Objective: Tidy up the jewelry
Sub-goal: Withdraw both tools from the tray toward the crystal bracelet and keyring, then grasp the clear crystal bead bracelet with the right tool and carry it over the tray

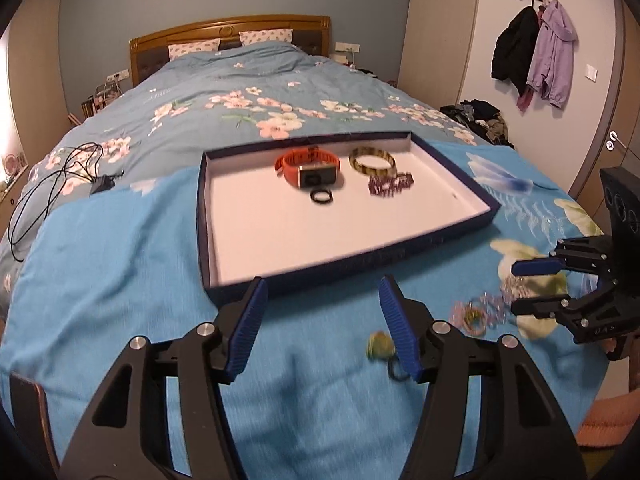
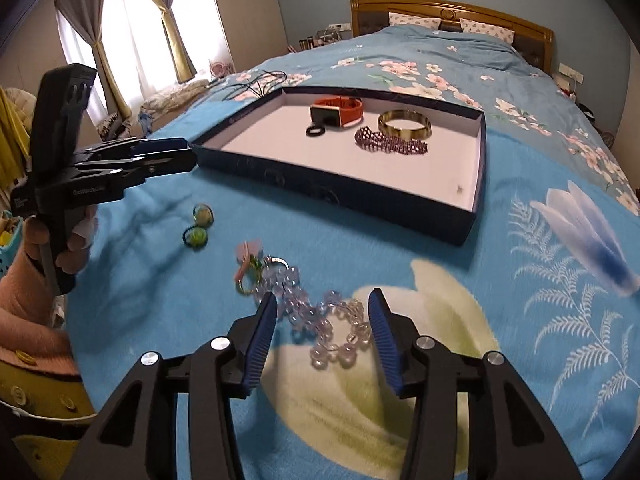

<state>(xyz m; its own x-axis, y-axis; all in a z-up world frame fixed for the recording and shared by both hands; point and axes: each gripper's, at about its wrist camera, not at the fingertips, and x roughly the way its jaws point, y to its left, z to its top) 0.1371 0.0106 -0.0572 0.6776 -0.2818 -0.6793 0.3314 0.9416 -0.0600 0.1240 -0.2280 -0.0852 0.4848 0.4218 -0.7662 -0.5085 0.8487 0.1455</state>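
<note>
Left gripper (image 1: 324, 294) jaws apart and empty above the blanket (image 1: 120, 280), hair ties (image 2: 198, 226) beside it, tray (image 2: 478, 184) holding watch (image 2: 338, 112), ring (image 2: 315, 131), bangle (image 2: 404, 125), purple bracelet (image 2: 390, 142), right gripper (image 2: 322, 314) jaws apart over clear beads (image 2: 336, 336)

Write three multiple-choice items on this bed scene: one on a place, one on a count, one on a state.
1. Where is the clear bead string?
A in the tray
B on the blanket, between the right claw's fingers
C on the pillow

2. How many pieces lie in the tray?
A two
B four
C six

3. How is the left claw?
A open, empty
B shut on a ring
C shut on the watch

Key: 1 B, the beads lie outside the tray; 2 B, watch, ring, bangle, purple bracelet; 3 A, its jaws stand apart, nothing between.
</note>
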